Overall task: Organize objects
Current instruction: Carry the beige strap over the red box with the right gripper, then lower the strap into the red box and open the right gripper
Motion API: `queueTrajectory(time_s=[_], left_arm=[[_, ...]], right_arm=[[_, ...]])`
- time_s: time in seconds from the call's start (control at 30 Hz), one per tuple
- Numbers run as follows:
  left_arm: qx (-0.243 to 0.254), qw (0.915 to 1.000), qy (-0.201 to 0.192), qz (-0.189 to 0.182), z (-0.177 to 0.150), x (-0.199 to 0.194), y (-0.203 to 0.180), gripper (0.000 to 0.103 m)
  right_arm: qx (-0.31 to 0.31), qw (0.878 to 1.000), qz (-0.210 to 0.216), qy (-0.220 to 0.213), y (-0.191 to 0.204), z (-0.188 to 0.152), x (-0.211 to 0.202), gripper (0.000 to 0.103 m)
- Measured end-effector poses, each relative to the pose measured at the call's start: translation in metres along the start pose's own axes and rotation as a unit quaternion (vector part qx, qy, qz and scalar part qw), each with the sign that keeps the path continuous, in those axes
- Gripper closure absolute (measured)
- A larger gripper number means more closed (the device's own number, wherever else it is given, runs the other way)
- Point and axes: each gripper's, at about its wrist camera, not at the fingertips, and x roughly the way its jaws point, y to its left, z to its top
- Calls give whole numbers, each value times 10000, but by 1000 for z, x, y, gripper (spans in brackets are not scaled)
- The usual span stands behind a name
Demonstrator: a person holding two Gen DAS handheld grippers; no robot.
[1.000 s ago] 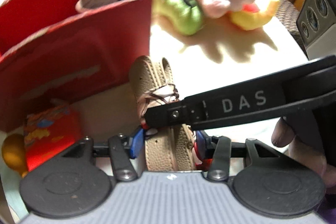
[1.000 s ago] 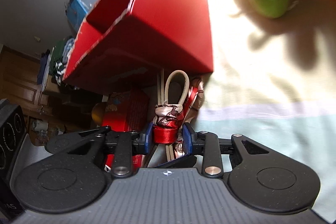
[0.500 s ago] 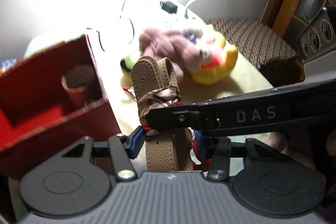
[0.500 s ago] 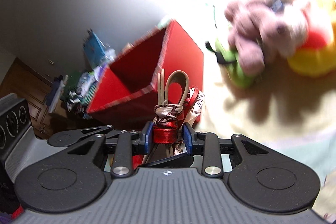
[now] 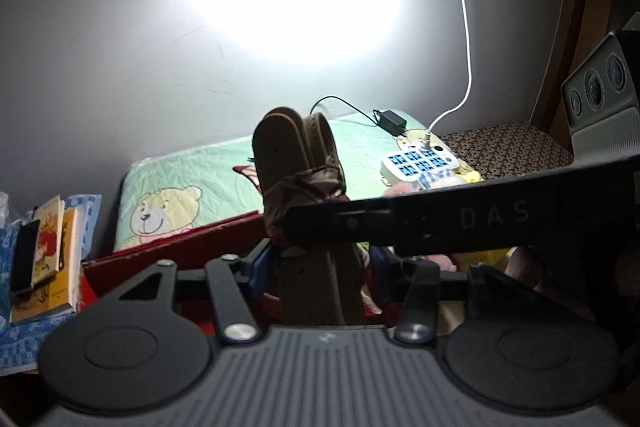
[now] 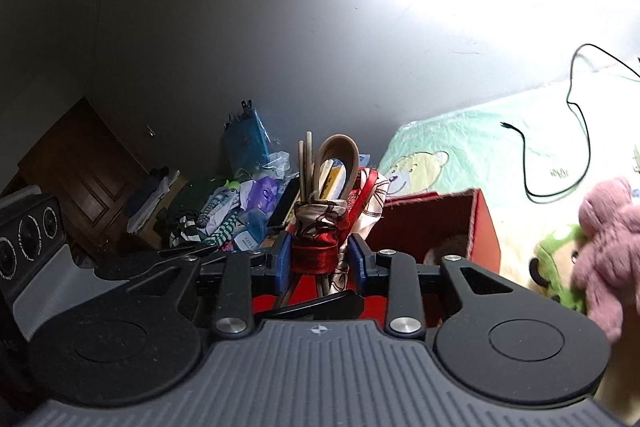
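A folded tan leather strap (image 5: 296,163), tied with a patterned scarf and a red ribbon, is held up in the air by both grippers. My left gripper (image 5: 320,267) is shut on the strap's lower part. My right gripper (image 6: 316,261) is shut on the red ribbon wrap (image 6: 314,257), and its black finger marked DAS (image 5: 480,223) crosses the left wrist view. The strap's loop (image 6: 336,159) stands upright above the right gripper's jaws. Below the bundle sits the open red box (image 6: 484,227), with a round brown thing inside; its rim (image 5: 180,239) shows in the left wrist view.
Pink plush (image 6: 604,239) and green plush (image 6: 556,259) lie right of the box on the bear-print sheet (image 5: 180,187). A white power strip (image 5: 418,163) and black cable (image 6: 576,131) lie further back. Books (image 5: 48,251) and a clutter pile (image 6: 224,211) are at the left.
Both grippers have risen and tilted upward with the strap bundle still held. The red box and plush toys have dropped low in both views; the wall and lamp glare now fill the top.
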Motion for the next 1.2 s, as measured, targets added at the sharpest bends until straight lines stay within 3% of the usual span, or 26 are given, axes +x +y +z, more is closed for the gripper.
queueTrajectory(time_s=[0.1,0.3,0.63,0.77,0.87,1.07,1.2], left_arm=[[-183,9997,169,13,0,13,32,54],[-649,9937,893,-203,-33,55,75,54],[-999,9733,2031,-385,-71,126,101,54],[-1184,9654,2281,-439,-77,138,108,54],[-1196,9657,2266,-431,-78,139,109,52],[-1266,9648,2280,-342,-85,140,120,49],[-1369,9646,2235,-290,-87,138,129,46]], right_arm=[[0,9998,-66,172,7,5,34,70],[168,9945,-549,872,1,-11,98,70],[519,9676,-1261,2123,-23,-38,163,70],[550,9571,-1399,2476,-30,-42,178,78],[590,9539,-1489,2537,-36,-44,183,89],[631,9545,-1570,2456,-46,-48,187,88],[1097,9580,-1332,2289,-59,-49,181,87]])
